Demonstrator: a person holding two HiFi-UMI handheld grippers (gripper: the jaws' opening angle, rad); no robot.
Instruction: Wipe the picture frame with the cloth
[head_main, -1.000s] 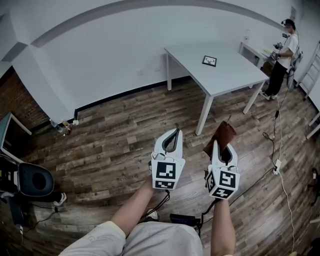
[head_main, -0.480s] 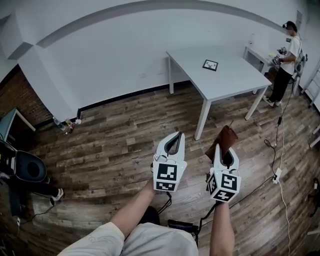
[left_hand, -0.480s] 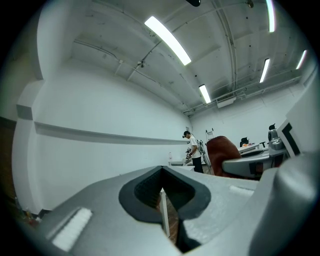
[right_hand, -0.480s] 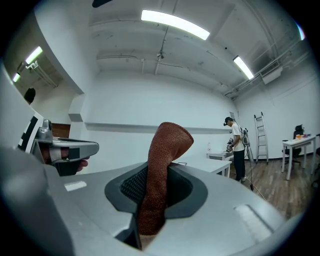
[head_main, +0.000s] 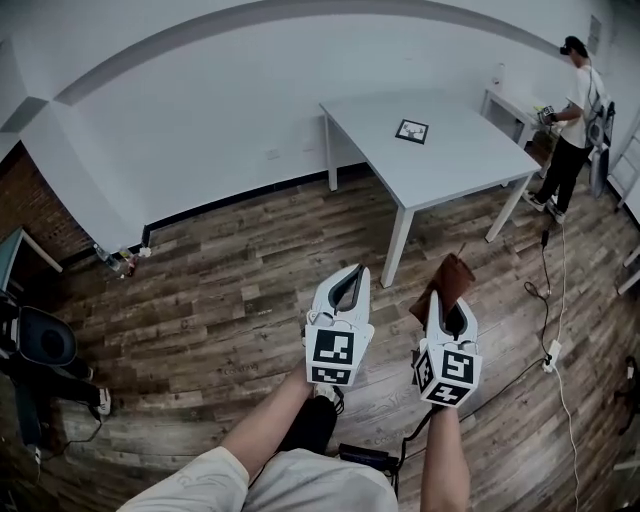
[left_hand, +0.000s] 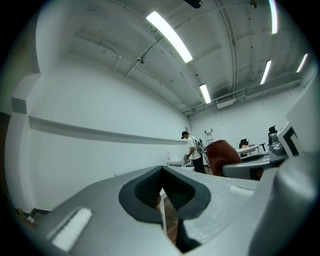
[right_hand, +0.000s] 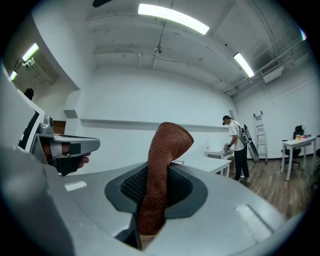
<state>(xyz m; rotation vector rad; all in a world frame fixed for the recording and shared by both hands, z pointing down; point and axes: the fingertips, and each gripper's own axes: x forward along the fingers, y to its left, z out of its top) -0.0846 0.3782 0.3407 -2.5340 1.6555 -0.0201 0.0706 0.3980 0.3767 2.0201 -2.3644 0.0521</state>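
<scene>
A small black picture frame (head_main: 412, 131) lies flat on the white table (head_main: 460, 160) far ahead of me. My right gripper (head_main: 443, 301) is shut on a brown cloth (head_main: 446, 283), which sticks up out of the jaws (right_hand: 162, 165). My left gripper (head_main: 345, 287) is shut and holds nothing; its jaws meet in the left gripper view (left_hand: 163, 210). Both grippers hang over the wooden floor, well short of the table. The cloth (left_hand: 222, 152) also shows at the right of the left gripper view.
A person (head_main: 570, 110) stands at a second table at the far right. Cables (head_main: 555, 300) trail over the floor on the right. A dark chair (head_main: 45, 350) stands at the left edge. A white wall (head_main: 200, 110) runs behind the table.
The view has shifted a little: the table and frame sit slightly more to the left and nearer. Both grippers keep their place and grip.
</scene>
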